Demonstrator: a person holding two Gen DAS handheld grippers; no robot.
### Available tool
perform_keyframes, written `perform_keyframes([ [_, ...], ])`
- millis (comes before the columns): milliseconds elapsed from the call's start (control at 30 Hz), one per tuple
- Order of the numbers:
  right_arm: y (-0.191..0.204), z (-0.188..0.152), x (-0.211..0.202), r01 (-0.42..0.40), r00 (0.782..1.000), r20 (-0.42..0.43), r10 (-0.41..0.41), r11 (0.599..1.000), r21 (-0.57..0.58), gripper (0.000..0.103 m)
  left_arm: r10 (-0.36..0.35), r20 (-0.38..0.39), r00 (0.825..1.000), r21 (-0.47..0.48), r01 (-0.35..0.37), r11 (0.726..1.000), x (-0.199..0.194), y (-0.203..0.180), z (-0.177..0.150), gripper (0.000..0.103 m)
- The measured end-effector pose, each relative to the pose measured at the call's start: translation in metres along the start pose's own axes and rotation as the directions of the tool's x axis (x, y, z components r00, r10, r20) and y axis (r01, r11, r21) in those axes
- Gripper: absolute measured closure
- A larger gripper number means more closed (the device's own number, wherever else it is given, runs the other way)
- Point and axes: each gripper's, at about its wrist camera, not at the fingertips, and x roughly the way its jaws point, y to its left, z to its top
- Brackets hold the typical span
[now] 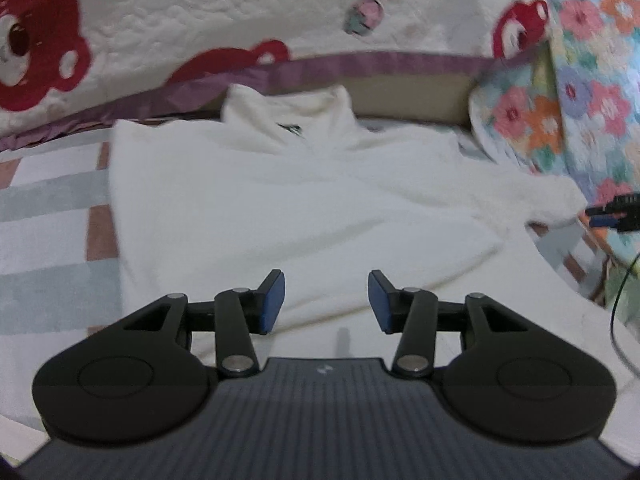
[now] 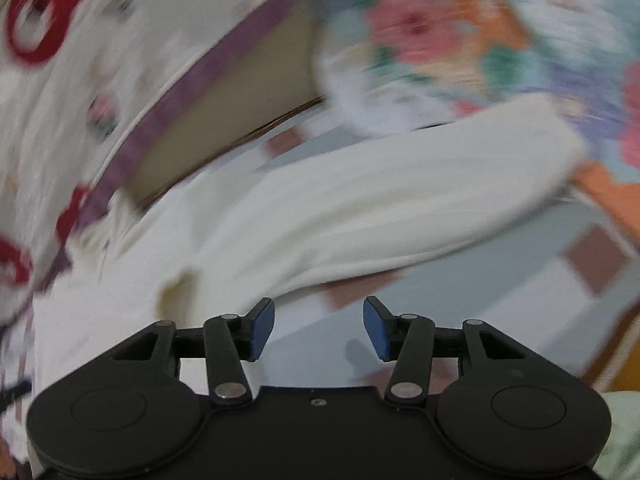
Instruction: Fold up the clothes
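A cream fleece top (image 1: 288, 200) with a high collar lies flat on the bed, collar toward the far side. One sleeve (image 1: 552, 196) reaches out to the right. My left gripper (image 1: 326, 300) hovers over the lower part of the top, open, with nothing between its blue pads. At the right edge of the left wrist view, the other gripper's fingertips (image 1: 612, 212) show beside the sleeve's cuff. In the blurred right wrist view, my right gripper (image 2: 319, 328) is open and empty, just below the cream sleeve (image 2: 400, 208), which stretches across the frame.
A checked sheet (image 1: 48, 216) in pale blue, white and brown covers the bed. A white blanket with red bears (image 1: 200, 20) is heaped at the back, edged in purple. A floral quilt (image 1: 592, 80) is piled on the right. A thin black cable (image 1: 616, 308) hangs at right.
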Motion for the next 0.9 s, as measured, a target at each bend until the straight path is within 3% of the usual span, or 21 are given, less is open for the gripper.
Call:
perform_keyframes([
  [67, -0.034, 0.0, -0.006, 0.018, 1.0, 0.01, -0.019, 0.998, 0.067, 0.048, 0.006, -0.057, 0.998, 0.045, -0.003, 0.999, 0.008, -0.024, 0.011, 0.058],
  [167, -0.073, -0.001, -0.005, 0.026, 1.0, 0.008, -0.027, 0.986, 0.163, 0.048, -0.025, -0.13, 0.991, 0.171, 0.047, 0.984, 0.02, -0.083, 0.034, 0.057],
  [300, -0.105, 0.004, 0.003, -0.035, 0.999, 0.04, 0.024, 0.958, 0.283, 0.048, -0.048, -0.183, 0.982, 0.366, 0.113, 0.924, 0.044, -0.169, 0.07, 0.048],
  [367, -0.112, 0.009, 0.004, -0.04, 0.998, 0.061, 0.023, 0.952, 0.302, 0.048, -0.065, -0.191, 0.979, 0.407, 0.14, 0.903, 0.061, -0.207, 0.083, 0.048],
  [467, -0.127, 0.022, 0.003, -0.037, 0.994, 0.109, -0.004, 0.931, 0.364, 0.047, -0.085, -0.172, 0.981, 0.423, 0.152, 0.893, 0.094, -0.251, 0.094, 0.048],
  [600, -0.153, 0.039, 0.005, -0.057, 0.987, 0.158, -0.019, 0.885, 0.462, 0.046, -0.1, -0.151, 0.983, 0.459, 0.159, 0.874, 0.15, -0.292, 0.087, 0.048],
  [767, -0.165, 0.056, 0.017, -0.006, 0.989, 0.132, -0.059, 0.895, 0.446, 0.046, -0.037, -0.202, 0.979, 0.495, 0.135, 0.858, 0.223, -0.327, 0.061, 0.048],
  [900, -0.175, 0.067, 0.031, 0.008, 0.99, 0.125, -0.068, 0.904, 0.426, 0.046, 0.015, -0.209, 0.978, 0.522, 0.099, 0.847, 0.251, -0.337, 0.048, 0.048],
])
